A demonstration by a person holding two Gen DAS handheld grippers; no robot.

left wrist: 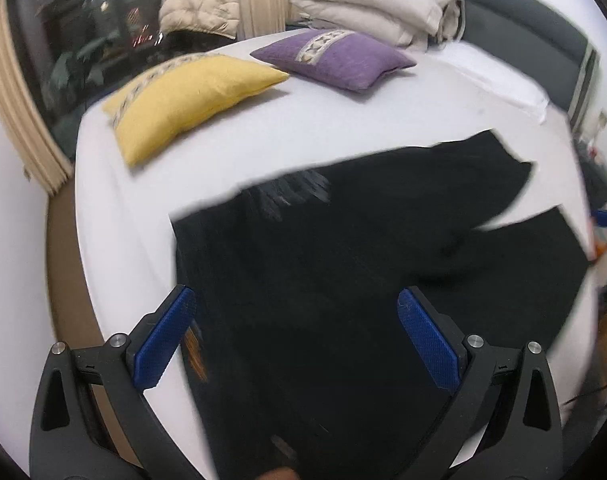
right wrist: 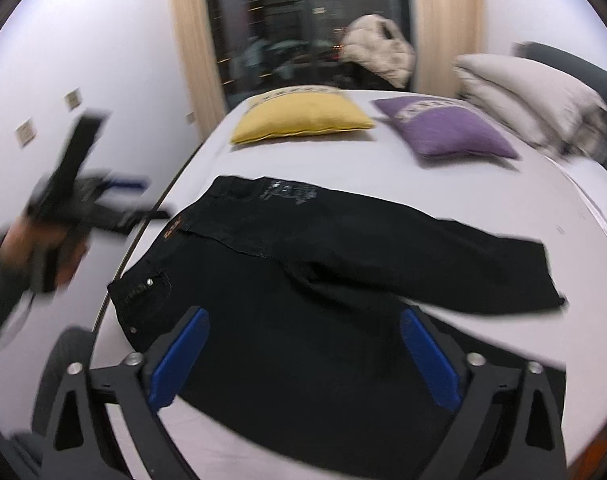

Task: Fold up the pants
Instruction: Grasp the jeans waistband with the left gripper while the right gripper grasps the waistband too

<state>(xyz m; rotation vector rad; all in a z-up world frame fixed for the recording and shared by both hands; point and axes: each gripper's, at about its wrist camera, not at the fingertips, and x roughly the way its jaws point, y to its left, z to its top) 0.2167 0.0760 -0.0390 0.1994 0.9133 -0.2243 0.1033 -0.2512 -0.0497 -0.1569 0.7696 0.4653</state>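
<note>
Black pants (right wrist: pixel 303 264) spread flat on bed (right wrist: pixel 423 184), centre frame, waistband at left, legs running right; long axis left to right across both views. Lying straight ahead of both grippers. Right gripper (right wrist: pixel 303 356) spread wide above the seat, pinching nothing. Left gripper (left wrist: pixel 295 336) likewise spread, empty, over the waist end. Fabric dark, slightly rumpled.

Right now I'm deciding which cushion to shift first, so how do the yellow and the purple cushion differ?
The yellow cushion lies nearer the window side of the bed; the purple cushion lies nearer the folded duvet. In the left wrist view the yellow one looks larger and closer to the pants than the purple. Both lie flat, carry a patterned band and touch nothing else.
</note>
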